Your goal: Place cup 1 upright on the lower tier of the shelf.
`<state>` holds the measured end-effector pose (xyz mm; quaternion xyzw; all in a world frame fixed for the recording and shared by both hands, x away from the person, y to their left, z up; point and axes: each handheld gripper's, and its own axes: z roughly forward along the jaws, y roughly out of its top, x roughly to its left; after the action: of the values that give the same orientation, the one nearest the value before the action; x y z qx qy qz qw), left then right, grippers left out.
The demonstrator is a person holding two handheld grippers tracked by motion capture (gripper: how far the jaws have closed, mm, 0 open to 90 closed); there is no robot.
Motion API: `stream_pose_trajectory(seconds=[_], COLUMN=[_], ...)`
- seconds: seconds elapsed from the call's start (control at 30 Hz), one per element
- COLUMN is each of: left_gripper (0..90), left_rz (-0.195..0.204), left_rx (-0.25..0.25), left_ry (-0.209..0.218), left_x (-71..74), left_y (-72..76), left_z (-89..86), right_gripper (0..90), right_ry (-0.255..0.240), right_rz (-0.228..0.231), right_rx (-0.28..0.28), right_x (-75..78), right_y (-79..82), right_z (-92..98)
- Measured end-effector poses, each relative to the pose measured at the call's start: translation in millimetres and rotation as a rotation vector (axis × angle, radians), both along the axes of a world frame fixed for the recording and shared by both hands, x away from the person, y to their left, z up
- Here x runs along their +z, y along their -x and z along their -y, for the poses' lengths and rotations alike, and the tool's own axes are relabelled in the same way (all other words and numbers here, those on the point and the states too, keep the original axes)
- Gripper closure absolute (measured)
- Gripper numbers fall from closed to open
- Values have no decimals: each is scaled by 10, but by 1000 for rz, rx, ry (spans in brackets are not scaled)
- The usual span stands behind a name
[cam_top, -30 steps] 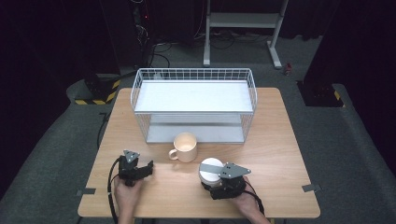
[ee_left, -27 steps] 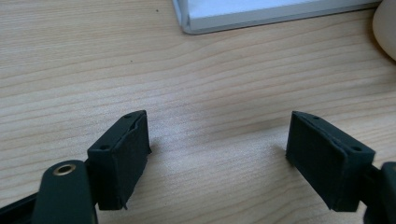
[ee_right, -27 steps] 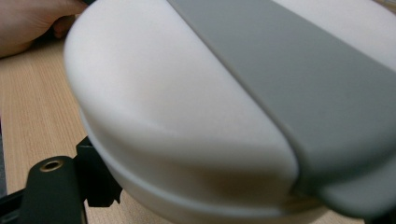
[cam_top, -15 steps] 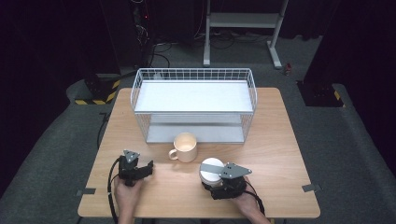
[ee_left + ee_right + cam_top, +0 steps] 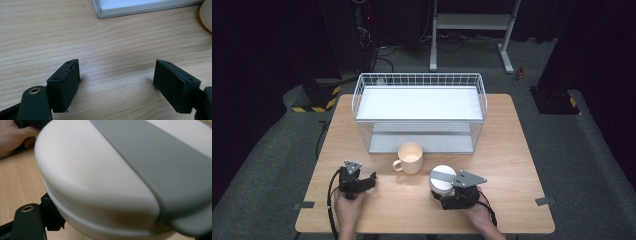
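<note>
- The right gripper [image 5: 451, 192] stands at the near right of the table [image 5: 512, 150], its jaws set wide about a round white container with a grey band across its lid [image 5: 443, 179]. In the right gripper view the container [image 5: 105, 182] sits deep between the jaws; whether the pads press on its wall cannot be told from these pictures.
- The left gripper [image 5: 362, 181] rests at the near left, jaws apart and nothing between them; its own view shows bare wood between the two pads [image 5: 67, 82].
- Judgement: the step in hand is securing the container. A sound grip calls for the pads low on the straight wall, below the lid's lip, and closed evenly so the smooth curved side does not squirt out.
- A cream mug [image 5: 410, 157] stands upright just beside the container, on its far left, handle towards the left gripper. Any lift should go straight up before travelling, to clear the mug.
- A white wire basket rack [image 5: 419, 80] with a shelf occupies the far half of the table, well apart from both grippers. Its wire rim is an obstacle for any placement inside.
- The left gripper is clear of the work.
</note>
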<state>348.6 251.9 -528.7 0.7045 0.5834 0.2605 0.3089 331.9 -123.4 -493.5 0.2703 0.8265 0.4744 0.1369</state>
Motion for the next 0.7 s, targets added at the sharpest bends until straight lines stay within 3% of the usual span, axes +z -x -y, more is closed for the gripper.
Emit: stream_pose_trajectory(seconds=[0.7], left_gripper=[216], left_rz=[0], left_rx=[0], left_ry=[0], left_x=[0], left_y=[0], left_z=[0], right_gripper=[184], right_ry=[11], right_rz=[20], right_rx=[-63], right_x=[157], right_y=[-219], right_z=[140])
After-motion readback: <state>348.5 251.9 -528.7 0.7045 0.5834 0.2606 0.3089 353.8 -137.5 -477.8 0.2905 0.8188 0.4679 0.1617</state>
